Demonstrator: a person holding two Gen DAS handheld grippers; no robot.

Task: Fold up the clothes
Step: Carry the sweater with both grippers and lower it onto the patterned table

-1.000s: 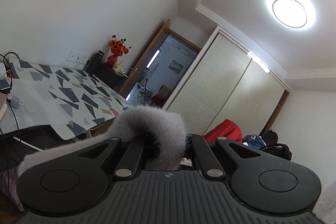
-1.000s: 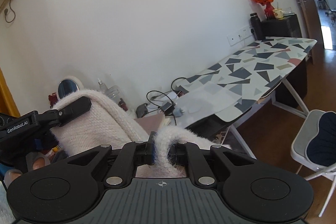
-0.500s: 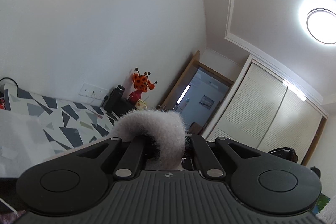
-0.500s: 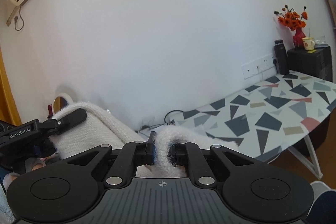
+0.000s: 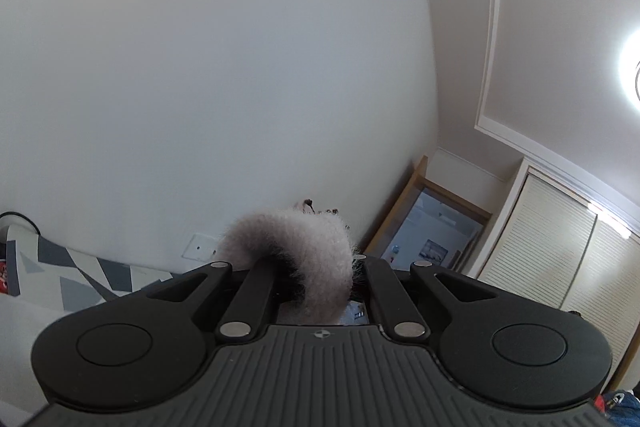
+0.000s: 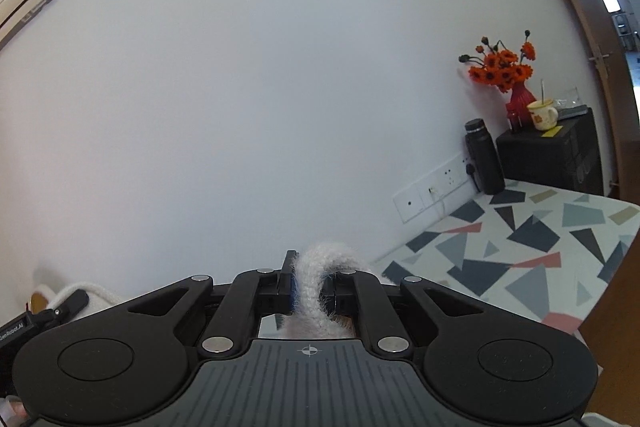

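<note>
Gripping: right gripper [image 6: 308, 291], jaws clenched on fuzzy white knit garment [image 6: 320, 279]; left gripper [image 5: 316, 279], jaws clamped on another fold of it, which arches above the fingers. Garment held aloft before white wall. Beyond: geometric-patterned table [image 6: 520, 247], black flask [image 6: 482, 157], orange flowers [image 6: 502, 67], mug [image 6: 542, 114].

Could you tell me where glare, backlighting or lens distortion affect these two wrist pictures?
Left wrist view: the round ceiling lamp blows out at the right edge; the fluffy white knitted garment looks grey and shaded. Right wrist view: even light, sharp orange flowers; the brown door frame bows with fisheye curvature.
</note>
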